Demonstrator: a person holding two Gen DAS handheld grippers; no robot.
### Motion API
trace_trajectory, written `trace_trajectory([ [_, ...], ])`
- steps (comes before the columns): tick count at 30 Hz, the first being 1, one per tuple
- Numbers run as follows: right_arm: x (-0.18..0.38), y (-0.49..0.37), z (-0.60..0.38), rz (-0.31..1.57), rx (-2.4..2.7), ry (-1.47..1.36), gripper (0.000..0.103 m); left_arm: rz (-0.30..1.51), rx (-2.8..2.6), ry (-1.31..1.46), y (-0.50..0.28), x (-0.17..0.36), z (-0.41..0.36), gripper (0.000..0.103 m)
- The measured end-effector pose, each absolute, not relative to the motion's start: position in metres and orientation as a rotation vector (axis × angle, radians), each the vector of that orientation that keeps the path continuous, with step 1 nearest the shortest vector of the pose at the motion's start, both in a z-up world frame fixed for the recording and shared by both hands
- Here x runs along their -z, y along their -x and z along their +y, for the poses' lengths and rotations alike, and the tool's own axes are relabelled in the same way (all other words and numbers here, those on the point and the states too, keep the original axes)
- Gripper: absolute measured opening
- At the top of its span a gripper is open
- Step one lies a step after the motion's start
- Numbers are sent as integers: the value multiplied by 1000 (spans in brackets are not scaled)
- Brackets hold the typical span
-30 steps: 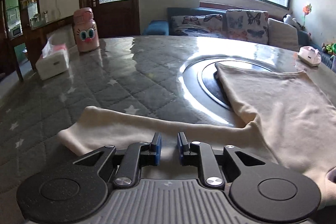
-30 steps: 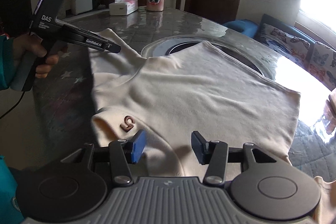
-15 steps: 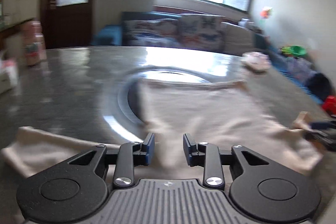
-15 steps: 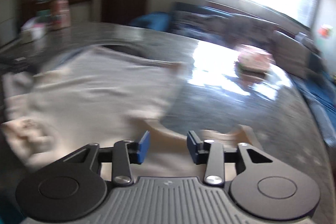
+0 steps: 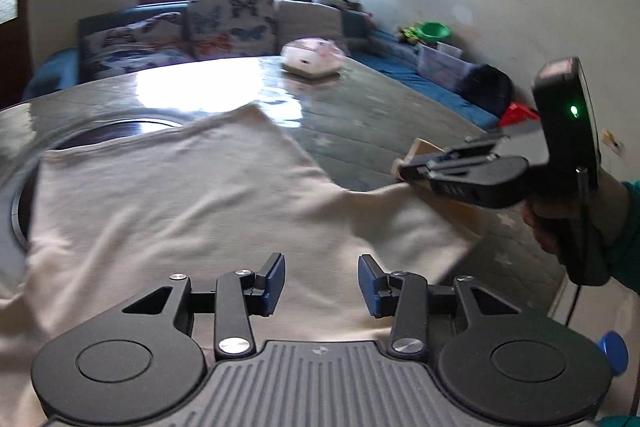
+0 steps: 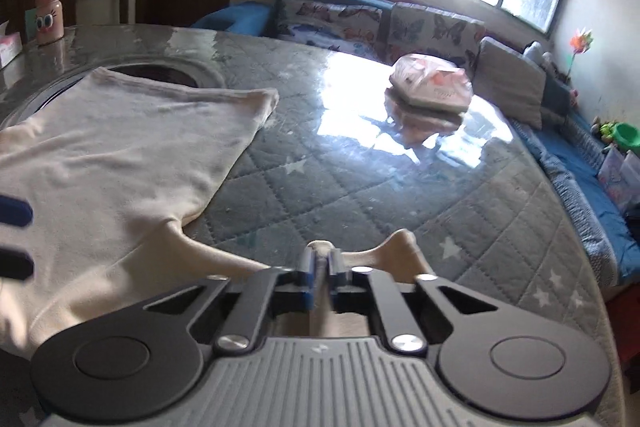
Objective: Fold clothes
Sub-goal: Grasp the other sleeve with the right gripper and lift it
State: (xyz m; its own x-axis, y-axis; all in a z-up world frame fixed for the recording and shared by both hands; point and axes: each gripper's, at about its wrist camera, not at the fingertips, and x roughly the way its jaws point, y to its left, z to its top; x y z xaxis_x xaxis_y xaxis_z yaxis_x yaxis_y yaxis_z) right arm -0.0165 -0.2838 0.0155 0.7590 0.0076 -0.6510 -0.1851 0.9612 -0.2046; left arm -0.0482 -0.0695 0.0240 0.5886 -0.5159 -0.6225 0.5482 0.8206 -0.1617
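The cream garment is soft, matt knit cloth, lying on a counter of quilted star-printed grey fabric under a glossy, glaring clear cover, while each claw is matt black plastic with shiny metal rivets.

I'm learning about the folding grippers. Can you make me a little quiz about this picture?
1. True or false: the right gripper is pinching the cream shirt's sleeve.
2. Is the left gripper: A open above the shirt, B shut on it?
3. What lies on the far side of the table?

Key: 1 true. 2 A; its jaws have just been opening. 3 A pink-and-white packet.
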Motion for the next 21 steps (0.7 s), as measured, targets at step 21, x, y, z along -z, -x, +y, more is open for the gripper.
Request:
trace_trajectory([
  [21,-22,93,-405,652,320,29,9,750,736,-133,61,-13,-95,45],
])
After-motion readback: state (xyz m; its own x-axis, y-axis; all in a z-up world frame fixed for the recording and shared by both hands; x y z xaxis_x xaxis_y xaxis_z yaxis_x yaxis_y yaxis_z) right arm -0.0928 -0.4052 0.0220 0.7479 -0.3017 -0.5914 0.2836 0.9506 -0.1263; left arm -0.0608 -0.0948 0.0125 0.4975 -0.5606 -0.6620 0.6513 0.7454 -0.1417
